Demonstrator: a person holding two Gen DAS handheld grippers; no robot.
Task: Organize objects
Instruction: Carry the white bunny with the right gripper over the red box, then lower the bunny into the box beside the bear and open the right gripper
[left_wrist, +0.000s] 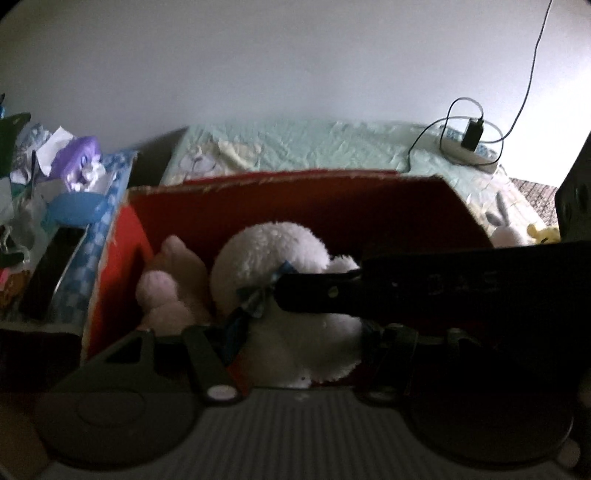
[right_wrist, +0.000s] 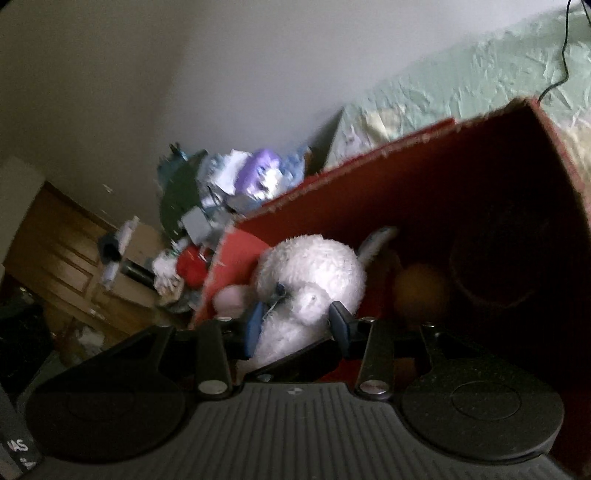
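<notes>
On your far left a heap of clutter (left_wrist: 70, 173), with something purple on top, sits beside the red box (left_wrist: 110, 280), which stands on the bed (left_wrist: 295, 147) with its pale green cover. Inside the box, at its left end, lies a pink plush toy (left_wrist: 166, 291), and just beside it, touching, is the white plush toy (left_wrist: 273, 254) with a blue bow at its neck. Your left gripper (left_wrist: 295, 332) is right over that white toy, but its fingers are lost in the dark and behind the other tool, so you cannot tell how its jaws stand. Your right gripper (right_wrist: 299, 321) reaches into the box, its blue-tipped jaws part-way closed on either side of the white toy's body, pressing its fur. Further right in the box lie an orange ball (right_wrist: 419, 291) and a dark round thing, too dim to name. On the bed's right sit a power strip (left_wrist: 469, 151) with a charger and a small white rabbit toy (left_wrist: 506, 225).
</notes>
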